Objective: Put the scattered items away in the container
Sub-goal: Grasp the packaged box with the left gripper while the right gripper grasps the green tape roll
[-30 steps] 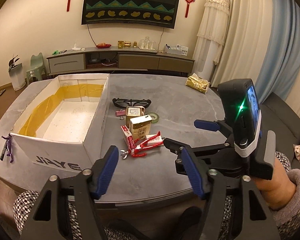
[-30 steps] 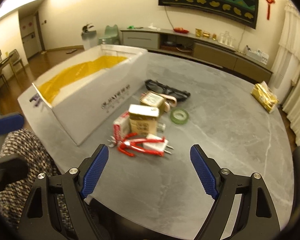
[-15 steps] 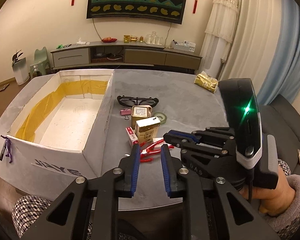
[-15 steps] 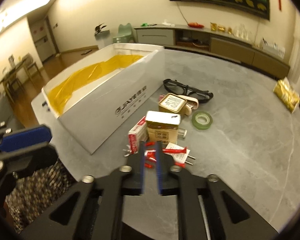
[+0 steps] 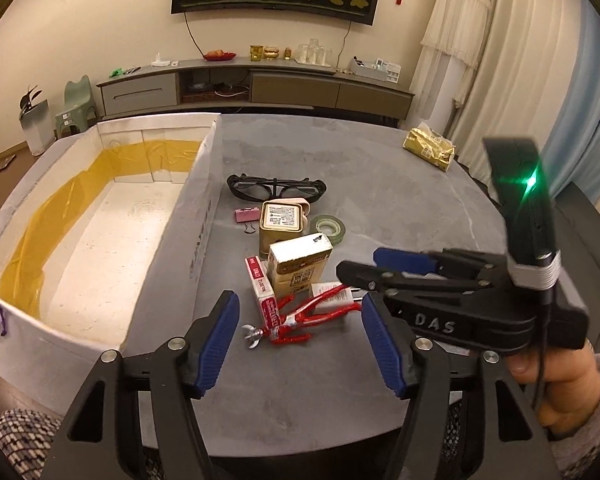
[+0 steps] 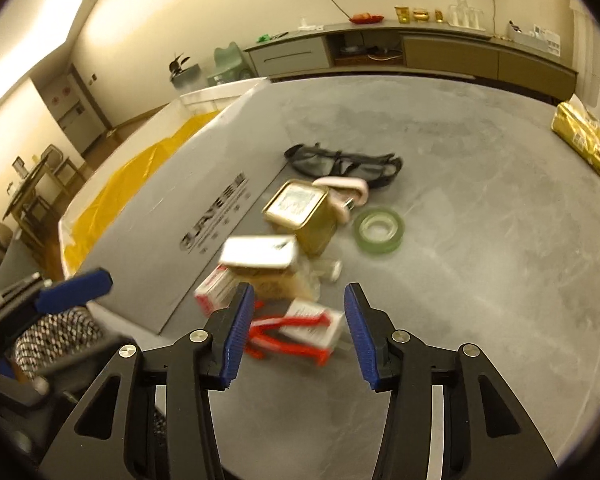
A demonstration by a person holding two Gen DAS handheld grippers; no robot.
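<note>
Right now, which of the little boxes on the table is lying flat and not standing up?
The red and white box, lying flat beside the big container. The beige carton and the gold tin behind it both stand upright.

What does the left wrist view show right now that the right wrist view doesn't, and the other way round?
Only the left wrist view shows the box's white floor, the pink binder clip, the red figure's silver head and the right claw from the side, held by a hand.

Only the right wrist view shows the printing on the box's outer wall and a dining area at far left.

Both show the glasses, gold tin, tape roll, tan carton, red-and-white carton, gold packet and open claws.
</note>
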